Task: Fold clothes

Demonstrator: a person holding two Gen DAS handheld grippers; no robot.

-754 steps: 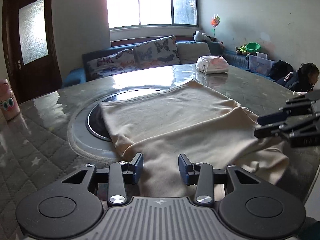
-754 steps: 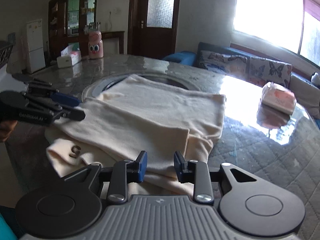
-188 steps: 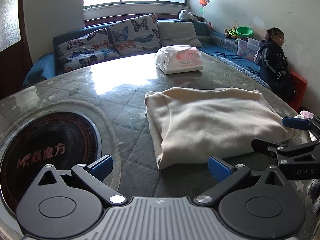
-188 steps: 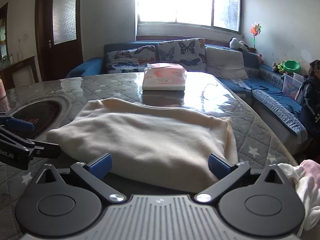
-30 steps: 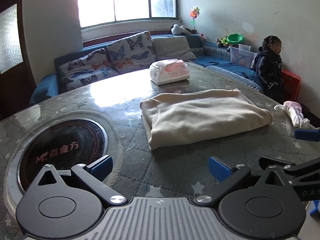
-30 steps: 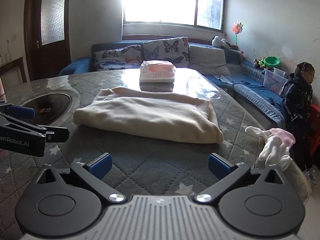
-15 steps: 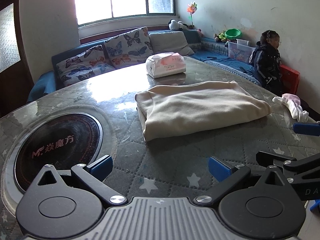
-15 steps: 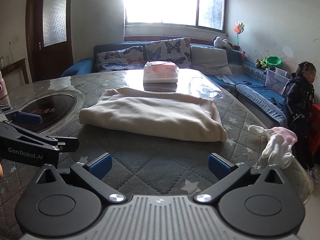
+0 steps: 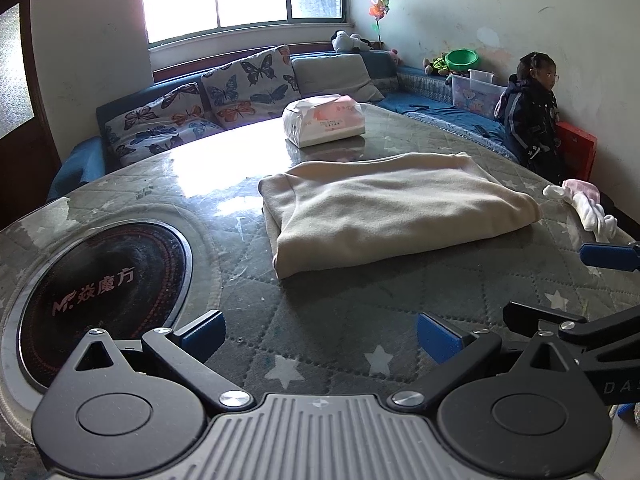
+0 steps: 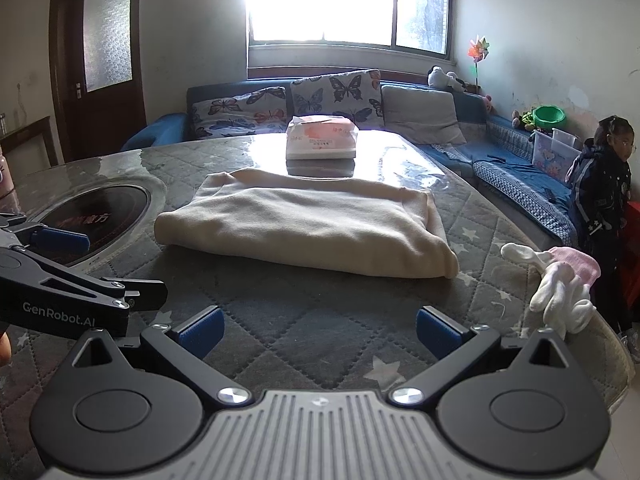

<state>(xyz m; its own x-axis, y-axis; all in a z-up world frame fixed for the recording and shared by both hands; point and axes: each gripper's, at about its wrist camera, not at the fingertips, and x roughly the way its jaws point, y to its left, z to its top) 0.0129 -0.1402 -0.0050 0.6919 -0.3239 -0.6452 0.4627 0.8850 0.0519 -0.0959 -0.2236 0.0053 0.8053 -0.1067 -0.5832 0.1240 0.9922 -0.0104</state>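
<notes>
Blue pads tip both of our tools: the left gripper (image 9: 320, 334) has its fingers spread wide with nothing between them, and the right gripper (image 10: 318, 330) is spread just as wide and just as empty. Both hang low over the quilted table (image 9: 344, 320), apart from the cloth. Ahead of the left gripper, a little to its right, lies the cream garment (image 9: 384, 212), folded into a thick flat rectangle; from the right gripper it lies straight ahead and slightly left (image 10: 304, 224). Left of the left gripper sits the round black cooktop (image 9: 100, 284) set into the table (red lettering on it). Beyond the garment rests a white and pink pack of tissues (image 10: 321, 138). At the table's edge, to the right of the right gripper, lies a small heap of white and pink clothes (image 10: 560, 280). Further off are the blue sofa (image 10: 516, 176) with its butterfly cushions, and a child (image 10: 604, 196) standing by the wall.
</notes>
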